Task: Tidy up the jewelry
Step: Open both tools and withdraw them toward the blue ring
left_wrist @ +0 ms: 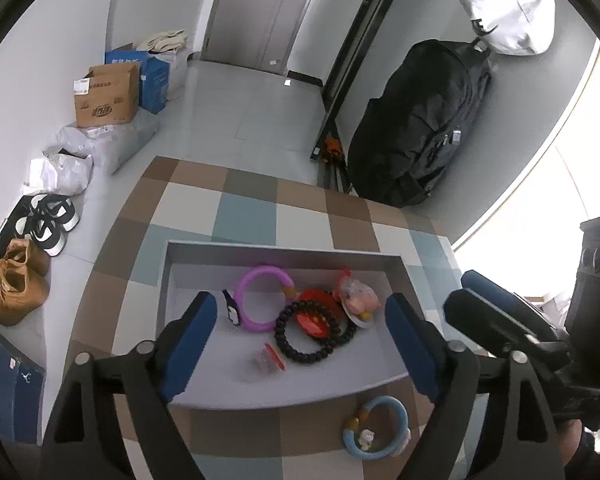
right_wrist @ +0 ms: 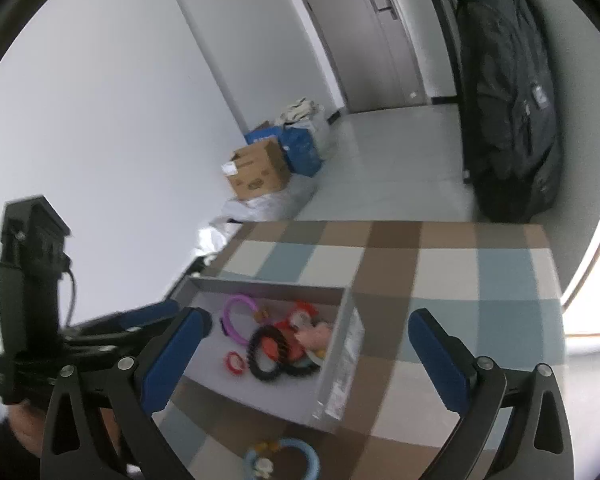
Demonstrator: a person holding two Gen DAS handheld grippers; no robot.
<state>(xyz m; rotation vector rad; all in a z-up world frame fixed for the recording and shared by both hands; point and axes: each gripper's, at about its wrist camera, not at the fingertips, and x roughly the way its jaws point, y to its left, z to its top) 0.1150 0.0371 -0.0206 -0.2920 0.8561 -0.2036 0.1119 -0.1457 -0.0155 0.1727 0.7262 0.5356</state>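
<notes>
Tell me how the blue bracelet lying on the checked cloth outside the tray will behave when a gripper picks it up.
The blue bracelet keeps a round open hoop, so it is probably stiff rather than floppy. It looks thin and hollow-centred, likely light. Its small charms sit on one side, so it may swing or tilt once lifted. Lying flat on the cloth, it seems unlikely to roll.

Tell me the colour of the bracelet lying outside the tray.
Light blue bracelet, with small yellow and white charms; clearest in the left wrist view.
</notes>
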